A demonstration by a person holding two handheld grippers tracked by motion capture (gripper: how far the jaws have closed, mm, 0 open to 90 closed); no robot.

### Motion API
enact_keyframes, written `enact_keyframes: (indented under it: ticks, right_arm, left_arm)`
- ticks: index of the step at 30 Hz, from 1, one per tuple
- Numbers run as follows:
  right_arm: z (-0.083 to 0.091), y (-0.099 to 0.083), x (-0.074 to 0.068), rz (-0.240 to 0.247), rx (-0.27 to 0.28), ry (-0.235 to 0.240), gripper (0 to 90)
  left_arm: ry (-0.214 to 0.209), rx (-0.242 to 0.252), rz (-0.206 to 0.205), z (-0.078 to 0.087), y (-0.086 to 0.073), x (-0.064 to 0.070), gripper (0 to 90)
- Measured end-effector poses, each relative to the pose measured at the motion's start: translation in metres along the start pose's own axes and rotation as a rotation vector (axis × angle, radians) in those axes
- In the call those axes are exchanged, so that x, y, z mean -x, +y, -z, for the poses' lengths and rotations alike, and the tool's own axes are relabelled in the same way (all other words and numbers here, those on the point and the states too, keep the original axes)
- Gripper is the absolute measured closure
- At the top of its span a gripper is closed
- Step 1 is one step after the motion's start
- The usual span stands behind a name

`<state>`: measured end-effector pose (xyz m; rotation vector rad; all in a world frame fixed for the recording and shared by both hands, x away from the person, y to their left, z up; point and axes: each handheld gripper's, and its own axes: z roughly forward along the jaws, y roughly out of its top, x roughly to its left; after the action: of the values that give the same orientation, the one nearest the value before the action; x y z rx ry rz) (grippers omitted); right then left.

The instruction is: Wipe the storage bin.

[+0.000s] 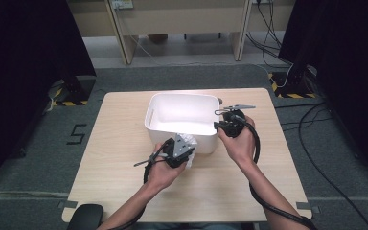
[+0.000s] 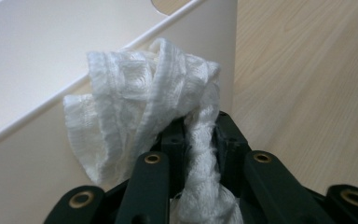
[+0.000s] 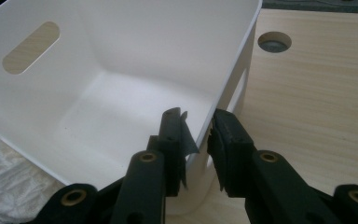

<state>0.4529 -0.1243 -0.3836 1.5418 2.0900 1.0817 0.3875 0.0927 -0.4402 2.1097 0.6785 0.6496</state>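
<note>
Nearest you, your left tool (image 1: 184, 149) was clamped on a bunched white cloth (image 2: 140, 112), its jaws pressed together around a twisted strand with the rest of the fabric puffed out ahead of them. That bundle sat just outside the near wall of the white bin (image 1: 159, 128), at its near right corner, raised to about the level of the rim. In the left gripper view the rim ran slantwise behind the cloth and the open bin lay beyond and to the left of the jaws, so the move ahead looked like a short carry forward and over that wall before letting go. Your left hand was plainly the nearer one to the cloth; it already had it. Farther off, your right tool (image 3: 196, 135) straddled the bin's right-hand wall near its near corner, one jaw inside and one outside, closed on the thin plastic edge and seemingly steadying the bin. The inside of the bin looked bare, with a slot handle in its far wall. Beyond it the pale wooden tabletop (image 1: 120, 115) ran to its far edge.
</note>
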Motion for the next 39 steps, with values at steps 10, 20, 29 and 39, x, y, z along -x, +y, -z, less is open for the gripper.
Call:
enact_keyframes:
  ticks: [10,20,29,39]
  right_arm:
    - [0.0,0.0,0.0,0.004,0.0,0.0,74.5]
    - [0.0,0.0,0.0,0.005,0.001,-0.001,74.5]
    - [0.0,0.0,0.0,0.004,0.0,0.0,74.5]
    - [0.0,0.0,0.0,0.004,0.001,0.0,74.5]
  left_arm:
    - [-0.004,-0.015,-0.006,-0.005,-0.005,0.002,77.1]
    - [-0.006,-0.025,-0.007,-0.008,-0.009,0.003,77.1]
    - [-0.008,-0.035,-0.009,-0.012,-0.012,0.004,77.1]
    - [-0.011,-0.044,-0.013,-0.016,-0.016,0.005,77.1]
